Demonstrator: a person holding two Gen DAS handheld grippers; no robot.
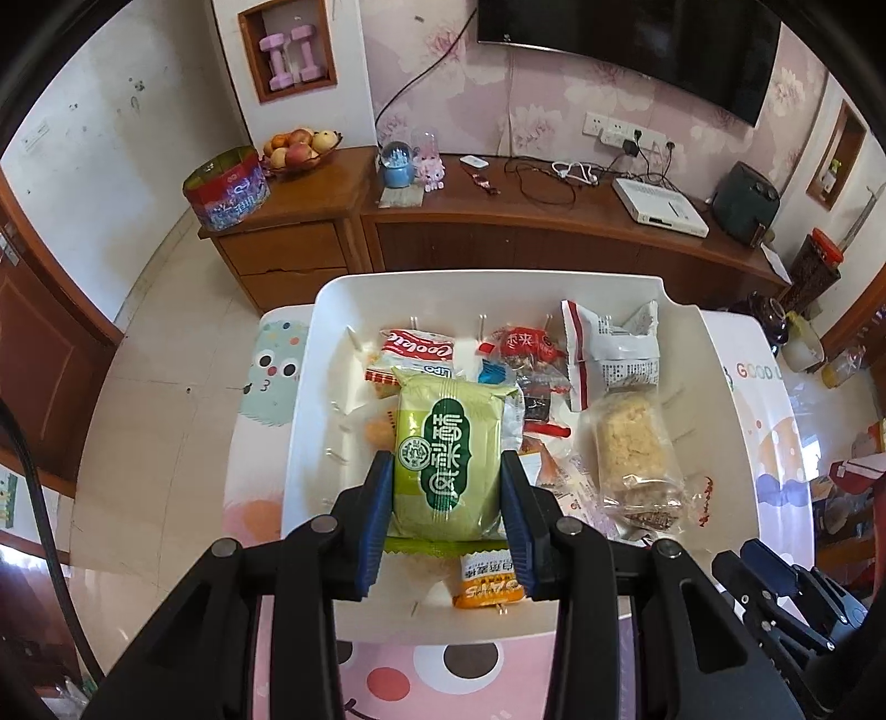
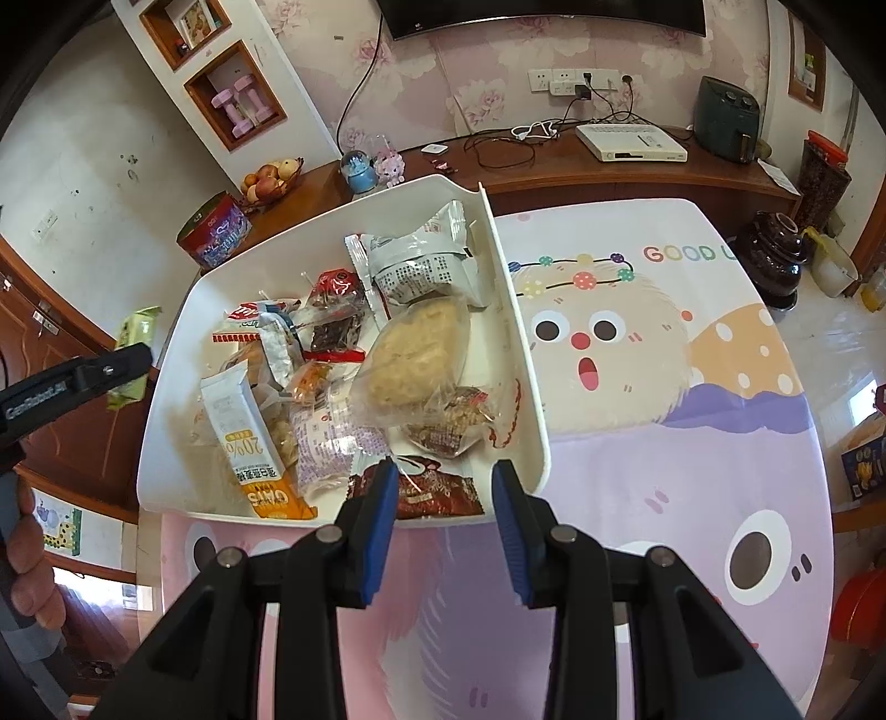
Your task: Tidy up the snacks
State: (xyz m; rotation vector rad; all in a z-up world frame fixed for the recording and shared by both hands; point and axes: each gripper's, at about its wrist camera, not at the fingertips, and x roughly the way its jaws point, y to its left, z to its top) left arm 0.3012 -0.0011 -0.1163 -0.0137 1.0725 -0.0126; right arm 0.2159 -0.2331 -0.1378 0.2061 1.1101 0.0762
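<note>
left gripper [image 1: 447, 501]: black arms, blue pads, silver screws | right gripper [image 2: 446, 498]: same | hand [image 2: 30, 559]: bare skin

Green snack packet [image 1: 447, 464] held above white tray [image 1: 310, 354], assorted wrapped snacks [image 2: 412, 354] piled inside tray.

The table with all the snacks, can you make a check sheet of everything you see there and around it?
Surface: table with a cartoon monster cover.
Job's things: white tray holding many wrapped snacks; green snack pack held above it; brown snack pack at the tray's near edge.
Clutter: dark jar on the table's far corner.
Grippers: left tool shut on the green snack pack; right tool open, holding nothing, just in front of the brown snack pack.
Cables: loose wires on the wooden cabinet, plugged at the wall.
Surroundings: TV, fruit bowl, pink dumbbells.
</note>
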